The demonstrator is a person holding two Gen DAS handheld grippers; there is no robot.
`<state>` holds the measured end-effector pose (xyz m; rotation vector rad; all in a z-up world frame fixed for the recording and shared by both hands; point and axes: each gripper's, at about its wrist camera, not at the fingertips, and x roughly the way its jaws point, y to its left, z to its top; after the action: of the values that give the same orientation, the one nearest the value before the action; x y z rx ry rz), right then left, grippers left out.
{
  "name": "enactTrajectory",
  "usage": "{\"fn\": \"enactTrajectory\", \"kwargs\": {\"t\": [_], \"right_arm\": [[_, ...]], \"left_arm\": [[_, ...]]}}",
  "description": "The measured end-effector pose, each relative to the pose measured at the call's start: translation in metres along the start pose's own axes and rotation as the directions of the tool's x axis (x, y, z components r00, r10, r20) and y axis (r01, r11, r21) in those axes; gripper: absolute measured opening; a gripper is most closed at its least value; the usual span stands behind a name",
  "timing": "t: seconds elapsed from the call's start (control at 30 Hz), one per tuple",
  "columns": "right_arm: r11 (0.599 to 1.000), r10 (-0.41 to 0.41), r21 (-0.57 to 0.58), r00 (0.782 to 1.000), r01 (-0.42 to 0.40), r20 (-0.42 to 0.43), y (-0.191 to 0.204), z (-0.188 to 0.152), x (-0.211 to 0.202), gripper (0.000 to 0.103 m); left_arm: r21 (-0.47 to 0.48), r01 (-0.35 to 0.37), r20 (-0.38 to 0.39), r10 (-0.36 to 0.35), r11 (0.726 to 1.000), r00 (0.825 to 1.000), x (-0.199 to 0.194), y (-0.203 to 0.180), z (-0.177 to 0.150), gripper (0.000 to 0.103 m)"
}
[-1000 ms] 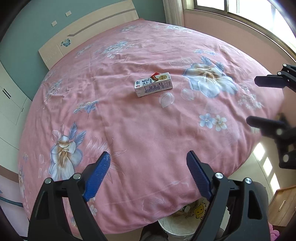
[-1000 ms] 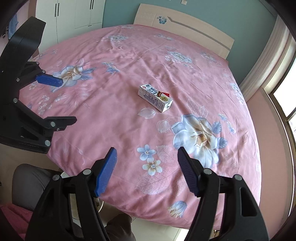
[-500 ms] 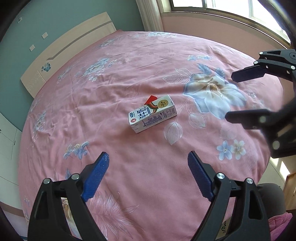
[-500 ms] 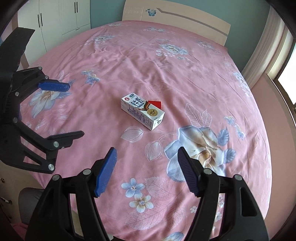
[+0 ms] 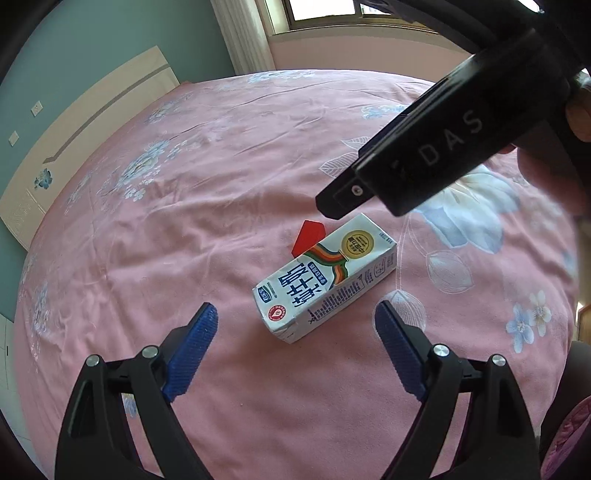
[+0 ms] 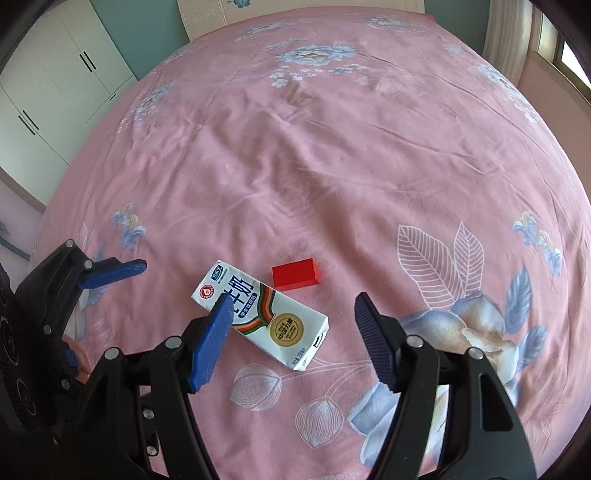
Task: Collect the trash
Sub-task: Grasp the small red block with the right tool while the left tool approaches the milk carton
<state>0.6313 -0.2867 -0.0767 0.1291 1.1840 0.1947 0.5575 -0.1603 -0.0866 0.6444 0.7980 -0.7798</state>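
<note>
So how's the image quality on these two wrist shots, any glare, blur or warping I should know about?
Left wrist view: strong fisheye curving of the bed, the window blown out, the milk carton sharp, and the right gripper's dark body close and soft across the upper right. Right wrist view: the same bulging distortion, even daylight without glare, and the carton and red block crisp.

Big blue Chinese characters run along the face of the milk carton [image 5: 325, 284], and in the right wrist view "牛奶" reads out on that carton [image 6: 260, 319]. There's a gold round seal with characters too small to make out. Pale letters "DAS" sit on the black body of the right tool [image 5: 436, 147].
</note>
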Motion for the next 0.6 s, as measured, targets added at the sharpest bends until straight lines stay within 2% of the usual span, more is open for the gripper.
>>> {"fn": "enactTrajectory", "kwargs": {"t": [0.1, 0.27, 0.43, 0.6], "right_arm": [[0.999, 0.027, 0.032, 0.998, -0.025, -0.051, -0.002, 0.016, 0.028, 0.068], [1.000, 0.003, 0.032, 0.990, 0.001, -0.138, 0.001, 0.029, 0.070, 0.068], [1.000, -0.018, -0.002, 0.985, 0.017, -0.174, 0.000, 0.031, 0.086, 0.068], [0.999, 0.015, -0.034, 0.976, -0.023, -0.217, 0.001, 0.031, 0.089, 0.068]], "left_arm": [[0.053, 0.033, -0.005, -0.033, 0.998, 0.999, 0.018, 0.002, 0.003, 0.090], [0.082, 0.091, -0.036, -0.088, 0.992, 0.995, 0.049, 0.006, 0.004, 0.090], [0.099, 0.125, -0.057, -0.120, 0.987, 0.991, 0.066, 0.002, 0.001, 0.090], [0.028, 0.168, -0.042, -0.167, 0.985, 0.985, 0.065, 0.008, 0.000, 0.090]]}}
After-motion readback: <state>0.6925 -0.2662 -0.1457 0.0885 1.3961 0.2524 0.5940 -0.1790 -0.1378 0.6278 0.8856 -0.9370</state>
